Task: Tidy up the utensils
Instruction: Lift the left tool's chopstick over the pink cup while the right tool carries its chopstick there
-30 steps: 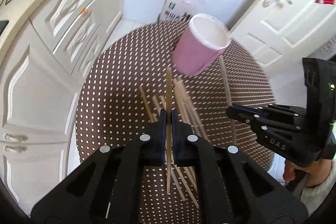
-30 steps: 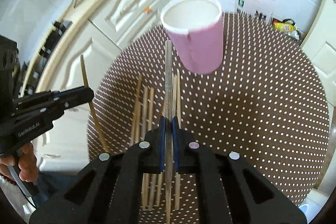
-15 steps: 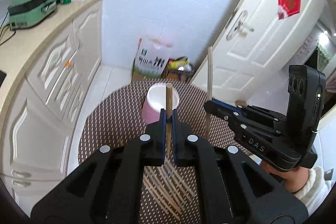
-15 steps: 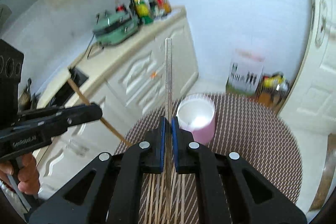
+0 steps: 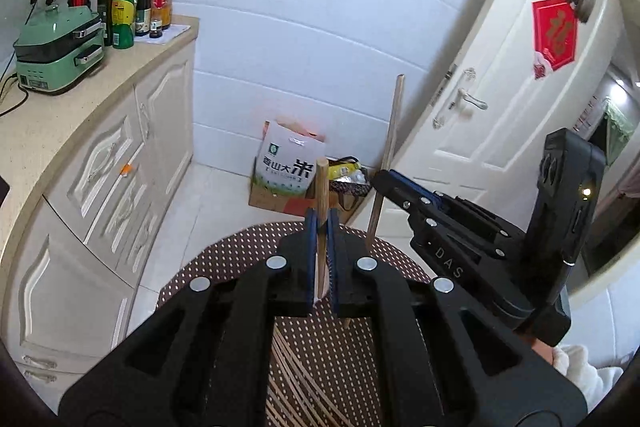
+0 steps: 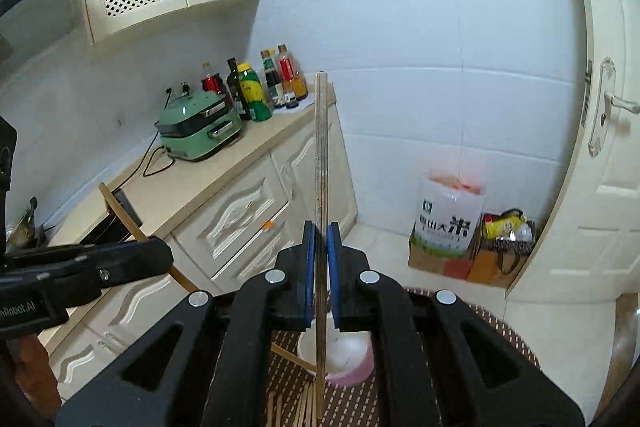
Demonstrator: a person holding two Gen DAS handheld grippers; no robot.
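We hold one chopstick (image 5: pixel 321 223) tight in our left gripper (image 5: pixel 321 247) and another chopstick (image 6: pixel 320 163) tight in our right gripper (image 6: pixel 320 267). Both sticks point up. The pink cup (image 6: pixel 348 359) stands below on the dotted surface (image 6: pixel 404 407), beside more loose chopsticks (image 5: pixel 296 383).

Both grippers are black with blue pads: the left gripper (image 5: pixel 320 223) sits at lower centre of its view, the right gripper (image 6: pixel 320 239) at lower centre of its own. Each pinches a pale tan wooden chopstick (image 5: pixel 321 187), the right one's chopstick (image 6: pixel 320 155) lighter and greyish. The round surface (image 5: pixel 240 251) below is dark brown with a regular white dot pattern. A pink cup (image 6: pixel 352 373) with a white inside shows at the bottom of the right view. At upper left stands a mint-green cooker (image 5: pixel 56 55); cream cabinets (image 5: pixel 100 187) carry carved panels. A red paper (image 5: pixel 554 31) hangs on the white door at the right.
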